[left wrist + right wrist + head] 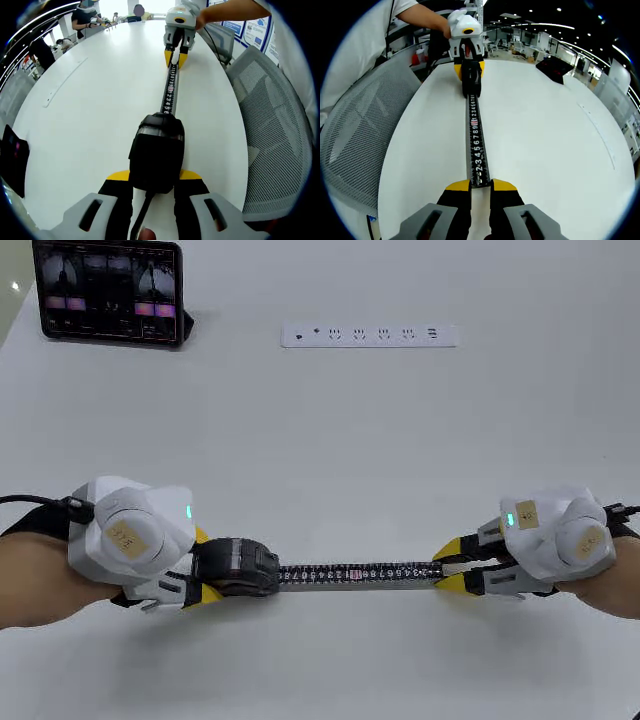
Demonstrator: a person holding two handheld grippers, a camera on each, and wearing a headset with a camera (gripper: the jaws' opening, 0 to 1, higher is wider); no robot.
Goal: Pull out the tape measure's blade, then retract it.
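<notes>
Stretching along the white table (330, 470) between the grippers, the blade (355, 573) is already drawn out. The left gripper (205, 565) clamps the tape measure (238, 567) body, and the right gripper (452, 566) pinches the blade's tip. Pulling looks nearly done; retracting is left.

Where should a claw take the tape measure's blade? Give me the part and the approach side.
Take the blade at its free tip, coming in along its length from the end opposite the case. It lies flat and straight on the table, so jaws straddling its narrow width get hold, as the right claw does now.
</notes>
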